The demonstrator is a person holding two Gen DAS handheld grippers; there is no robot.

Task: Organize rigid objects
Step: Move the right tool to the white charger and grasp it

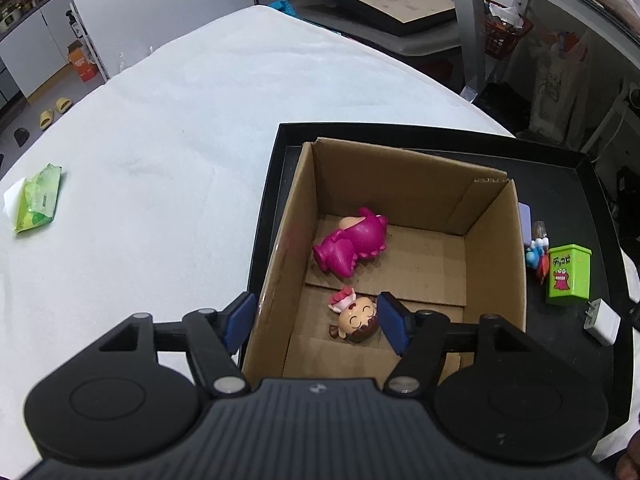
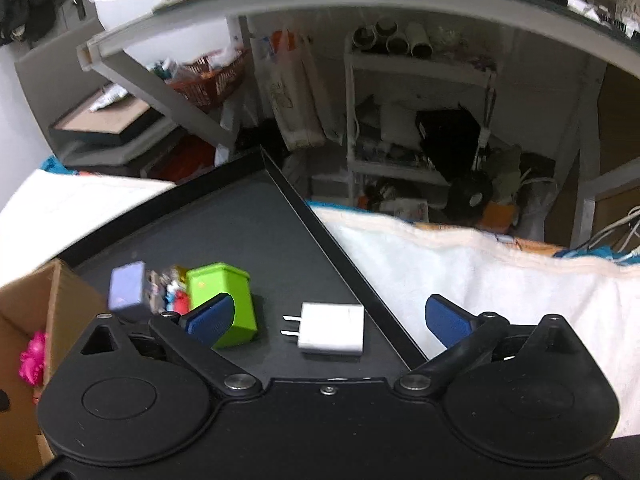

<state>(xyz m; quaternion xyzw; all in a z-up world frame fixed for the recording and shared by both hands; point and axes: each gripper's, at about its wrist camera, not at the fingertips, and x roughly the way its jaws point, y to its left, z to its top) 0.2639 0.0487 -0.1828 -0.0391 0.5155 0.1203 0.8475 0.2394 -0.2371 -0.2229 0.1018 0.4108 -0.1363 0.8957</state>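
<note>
Two toy figures, a magenta dinosuit figure (image 1: 352, 246) and a smiling doll (image 1: 352, 316), lie inside the cardboard box (image 1: 496, 240) at frame centre, on a black tray (image 1: 568, 184); the left gripper (image 1: 316, 322) hangs spread wide above. Right gripper (image 2: 328, 316), jaws wide, flanks a white charger (image 2: 332, 334) beside a green box (image 2: 222, 304).

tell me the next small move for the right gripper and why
Probably lower the right gripper, open and empty, onto the white charger lying between its fingers on the black tray; two figures are already in the cardboard box, the charger is not.
</note>
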